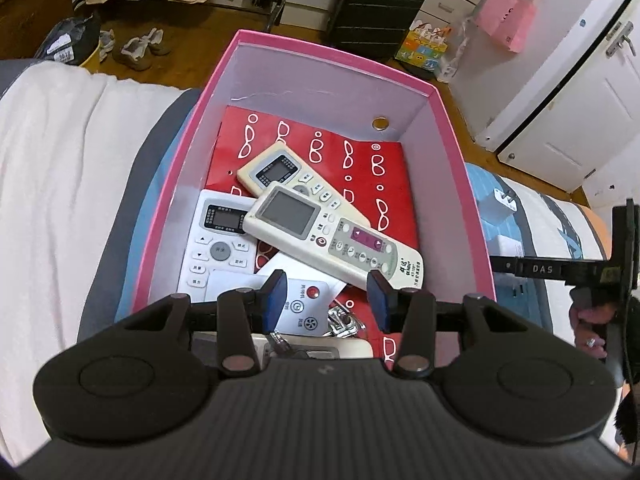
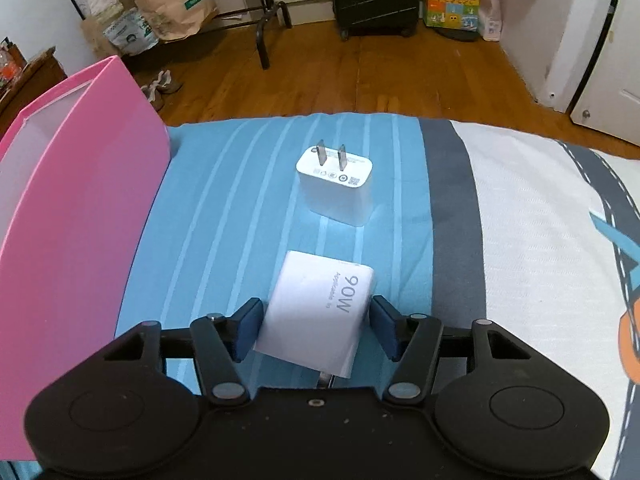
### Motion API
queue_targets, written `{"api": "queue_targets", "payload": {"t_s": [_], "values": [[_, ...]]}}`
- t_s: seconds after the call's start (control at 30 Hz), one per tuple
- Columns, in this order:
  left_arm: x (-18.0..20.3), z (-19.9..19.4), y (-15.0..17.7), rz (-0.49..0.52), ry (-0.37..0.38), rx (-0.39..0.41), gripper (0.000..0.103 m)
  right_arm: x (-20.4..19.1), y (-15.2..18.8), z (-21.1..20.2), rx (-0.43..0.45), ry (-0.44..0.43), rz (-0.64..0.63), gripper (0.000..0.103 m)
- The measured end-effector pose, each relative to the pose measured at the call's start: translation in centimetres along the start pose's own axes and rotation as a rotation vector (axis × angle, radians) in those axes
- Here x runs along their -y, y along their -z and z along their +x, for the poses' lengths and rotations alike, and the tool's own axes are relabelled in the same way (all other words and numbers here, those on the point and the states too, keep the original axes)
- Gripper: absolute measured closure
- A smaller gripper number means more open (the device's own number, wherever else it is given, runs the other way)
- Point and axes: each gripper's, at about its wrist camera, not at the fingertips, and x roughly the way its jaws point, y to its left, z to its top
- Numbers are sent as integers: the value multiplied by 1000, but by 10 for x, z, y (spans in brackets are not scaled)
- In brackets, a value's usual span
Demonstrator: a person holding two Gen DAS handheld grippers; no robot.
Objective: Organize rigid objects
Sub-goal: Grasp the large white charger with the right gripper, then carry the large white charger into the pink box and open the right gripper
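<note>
Right gripper (image 2: 316, 326) is spread around the 90W charger (image 2: 320, 312) at lower centre, pads not touching yet. It sits skewed on the soft bedding (image 2: 224, 216), so closing could twist it loose.

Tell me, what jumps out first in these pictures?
A bright pink box on a bed, holding several remote controls piled on red paper. Beside it, on the blue striped bedding, two white chargers: one marked 90W sits between the right gripper's blue pads, the other beyond it.
</note>
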Motion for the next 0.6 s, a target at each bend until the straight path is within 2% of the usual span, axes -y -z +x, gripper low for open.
{"api": "queue_targets", "payload": {"t_s": [0.13,0.27,0.4,0.6], "values": [[-7,-7,0,-10,-5,13,59,-12,11,-6,52,40,-43,42],[-12,-18,0,3,-17,36,59,-16,29,-26,103,-39,-11,46],[-16,-22,-1,0,12,39,59,-30,40,-51,181,-58,-58,47],[-19,-28,-3,8,21,52,59,-56,37,-109,313,-158,-127,47]]}}
